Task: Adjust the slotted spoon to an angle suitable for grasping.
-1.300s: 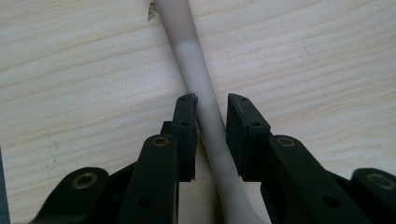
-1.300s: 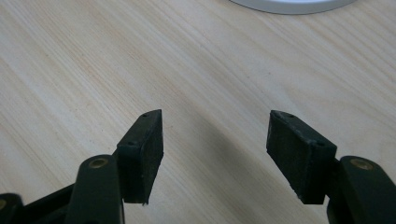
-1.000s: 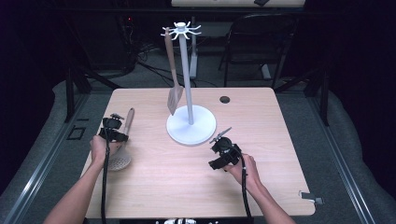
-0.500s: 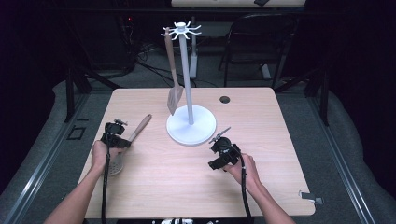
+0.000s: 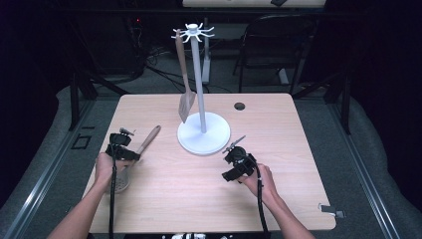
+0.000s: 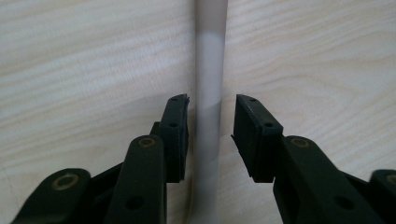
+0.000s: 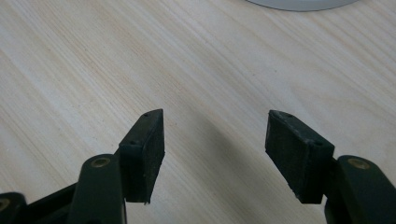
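Two claws work over the bench (image 5: 298,199). Since a second ago, the wooden-handled utensil (image 5: 147,141) has swung from near upright to a slant toward the white stand (image 5: 204,133); it lies at the bench's left side, head beneath the left hand. The left claw (image 6: 211,140) has just been opening: its jaws straddle the handle (image 6: 209,93), the left pad close against it, the right standing clear, so the grip appears slackened. The right claw (image 7: 215,144) gapes empty near the stand's base. One spatula (image 5: 185,94) already hangs there; hanging the second likely needs a regrasp.

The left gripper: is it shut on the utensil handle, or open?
Open: left gripper has gaps showing between both pads and the utensil handle.
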{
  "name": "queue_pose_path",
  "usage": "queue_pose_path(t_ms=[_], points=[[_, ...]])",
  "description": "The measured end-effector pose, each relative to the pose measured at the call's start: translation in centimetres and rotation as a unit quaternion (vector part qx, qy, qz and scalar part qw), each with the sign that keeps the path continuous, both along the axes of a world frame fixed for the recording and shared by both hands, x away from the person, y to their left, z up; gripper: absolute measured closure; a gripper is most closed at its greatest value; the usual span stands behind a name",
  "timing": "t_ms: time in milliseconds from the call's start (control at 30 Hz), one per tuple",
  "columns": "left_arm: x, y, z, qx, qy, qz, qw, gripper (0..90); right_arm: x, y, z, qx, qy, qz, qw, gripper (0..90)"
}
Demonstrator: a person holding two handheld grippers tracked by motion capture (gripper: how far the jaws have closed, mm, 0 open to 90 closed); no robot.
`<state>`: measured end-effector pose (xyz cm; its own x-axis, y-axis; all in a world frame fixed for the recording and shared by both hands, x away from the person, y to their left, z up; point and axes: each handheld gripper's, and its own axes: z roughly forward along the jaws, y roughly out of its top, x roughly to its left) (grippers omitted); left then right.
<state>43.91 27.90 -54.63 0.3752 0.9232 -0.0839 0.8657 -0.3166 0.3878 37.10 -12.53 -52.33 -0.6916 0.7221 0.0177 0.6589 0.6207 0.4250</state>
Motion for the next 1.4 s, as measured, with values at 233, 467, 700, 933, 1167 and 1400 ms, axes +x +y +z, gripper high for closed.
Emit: queue_pose_path(t_ms=[233, 467, 700, 933, 1167, 1400], points=[[1.8, -0.6, 0.2, -0.01, -0.001, 0.001, 1.0, 63.8, 0.1, -0.1, 0.0, 0.0, 0.002, -0.001, 1.0, 36.4], [2.9, -1.1, -0.3, -0.007, 0.009, -0.005, 0.9999, 68.3, 0.0, -0.1, -0.2, 0.014, 0.002, -0.011, 0.9998, 32.2], [3.1, -1.2, -0.6, 0.002, 0.012, -0.004, 0.9999, 73.9, 0.1, -0.2, 0.0, 0.004, 0.003, -0.006, 1.0, 31.0], [3.0, -1.4, -0.6, 0.013, 0.009, -0.007, 0.9999, 74.7, 0.1, -0.1, -0.1, 0.009, 0.003, -0.007, 0.9999, 29.2], [2.7, -1.2, -0.7, 0.006, -0.001, -0.011, 0.9999, 75.4, 0.0, -0.2, 0.0, 0.021, -0.001, -0.005, 0.9998, 22.7], [2.4, -1.1, -0.5, 0.001, -0.013, -0.016, 0.9998, 75.6, 0.2, -0.4, 0.0, 0.023, 0.005, 0.002, 0.9997, 21.6]])
